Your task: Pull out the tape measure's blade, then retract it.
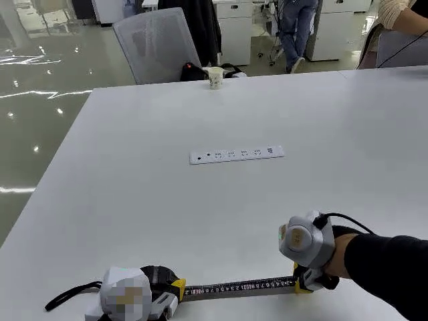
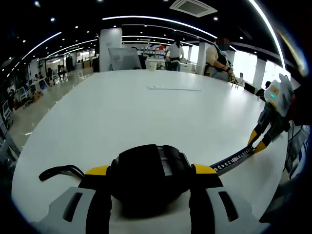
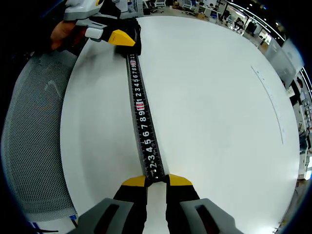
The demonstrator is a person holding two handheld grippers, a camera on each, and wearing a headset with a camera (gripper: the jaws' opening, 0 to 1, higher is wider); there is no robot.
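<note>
Two tongs: both are busy, one at each end of the tape measure [image 1: 159, 277], close to the near edge of the bench [image 1: 167, 207].
Left tongs [image 2: 151, 170]: closed around the black case, a yellow tip hugging it on either side, so it's clamped pretty snug.
Right tongs [image 3: 157, 181]: pinched almost fully together on the very end of the blade [image 3: 142, 112], right by the lowest numbers.
Blade: pulled out and running straight along the bench between the two tongs. Can't tell if it actually touches the surface. The red mark on the scale sits roughly mid-span.
Case: on the bench at the left end, with a black strap [image 1: 67, 296] trailing off to its left.
Further back: a white power strip [image 1: 236, 154] lies mid-bench, well apart from the tape. A small cup [image 1: 215, 77] stands at the far edge, with a grey mesh chair [image 1: 157, 43] behind it.
</note>
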